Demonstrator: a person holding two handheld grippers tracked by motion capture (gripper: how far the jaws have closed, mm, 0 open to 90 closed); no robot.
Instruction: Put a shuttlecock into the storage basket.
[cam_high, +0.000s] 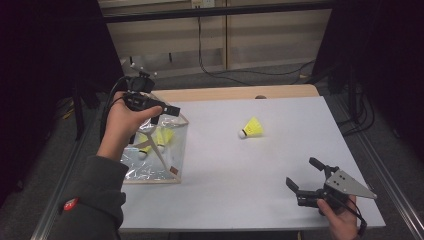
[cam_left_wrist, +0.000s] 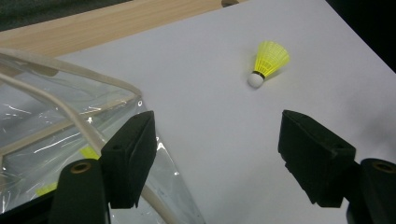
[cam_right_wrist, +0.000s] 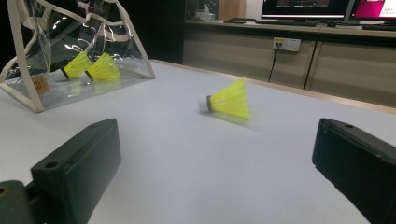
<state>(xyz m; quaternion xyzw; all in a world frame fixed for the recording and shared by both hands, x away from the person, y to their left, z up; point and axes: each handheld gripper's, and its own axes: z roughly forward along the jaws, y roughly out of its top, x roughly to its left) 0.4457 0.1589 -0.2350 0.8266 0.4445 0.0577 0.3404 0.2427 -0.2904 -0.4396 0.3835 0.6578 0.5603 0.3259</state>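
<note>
Left gripper (cam_left_wrist: 217, 158): jaws apart, nothing between, left of frame over the clear bag (cam_high: 155, 155)
Right gripper (cam_high: 306, 175): jaws apart, lower right
Loose shuttlecock (cam_high: 251, 128): centre
Bag: 2 shuttlecocks (cam_high: 159, 137)

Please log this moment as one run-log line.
left claw: open, over clear bag | right claw: open, empty | loose shuttlecock: on table | bag: two shuttlecocks

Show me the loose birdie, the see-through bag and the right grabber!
loose birdie (cam_high: 252, 127): high view, on its yellow skirt.
see-through bag (cam_high: 150, 167): high view, on its clear plastic side.
right grabber (cam_high: 304, 176): high view, midway between its open fingertips.
</note>
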